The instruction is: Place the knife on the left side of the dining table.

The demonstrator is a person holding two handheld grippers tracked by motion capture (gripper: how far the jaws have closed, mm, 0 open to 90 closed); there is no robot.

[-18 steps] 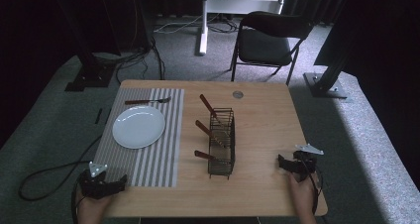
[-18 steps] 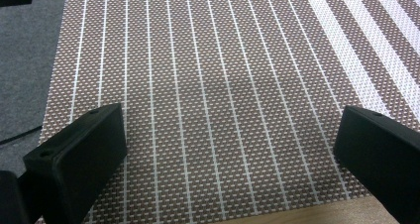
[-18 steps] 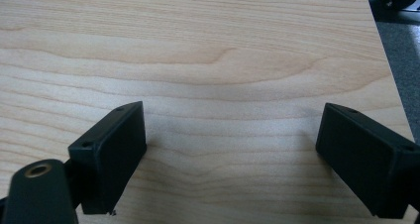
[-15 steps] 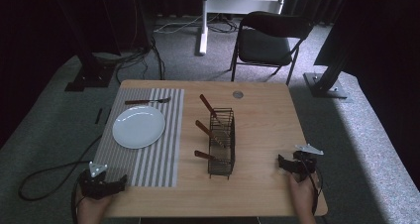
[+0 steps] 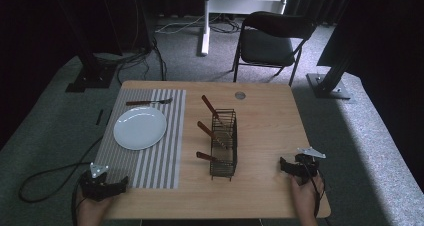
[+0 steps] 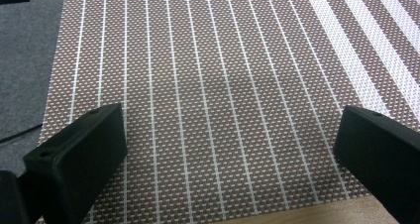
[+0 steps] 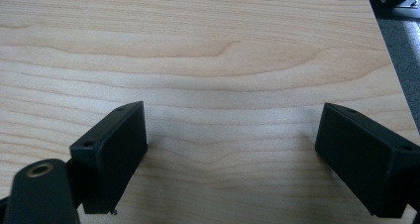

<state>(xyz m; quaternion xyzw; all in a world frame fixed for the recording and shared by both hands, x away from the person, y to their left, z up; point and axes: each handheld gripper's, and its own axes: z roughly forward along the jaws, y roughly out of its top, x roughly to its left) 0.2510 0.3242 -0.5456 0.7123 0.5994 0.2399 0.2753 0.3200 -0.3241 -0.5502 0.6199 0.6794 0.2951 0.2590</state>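
Note:
A black wire caddy [image 5: 223, 144] stands mid-table with three wooden-handled utensils [image 5: 212, 134] leaning out of it toward the left. A white plate [image 5: 140, 128] rests on the striped placemat [image 5: 150, 161], and a fork [image 5: 148, 102] lies on the mat beyond the plate. My left gripper [image 5: 122, 185] sits at the mat's near left corner, jaws wide apart over the bare weave [image 6: 223, 125], holding nothing. My right gripper [image 5: 283, 166] rests low at the table's near right, open over bare wood [image 7: 233, 130], right of the caddy.
A small round grommet [image 5: 240, 94] sits in the tabletop near the far edge. A black folding chair [image 5: 272, 41] stands beyond the table, with stand bases and cables on the grey floor. The table's right edge [image 7: 391, 50] runs close to my right gripper.

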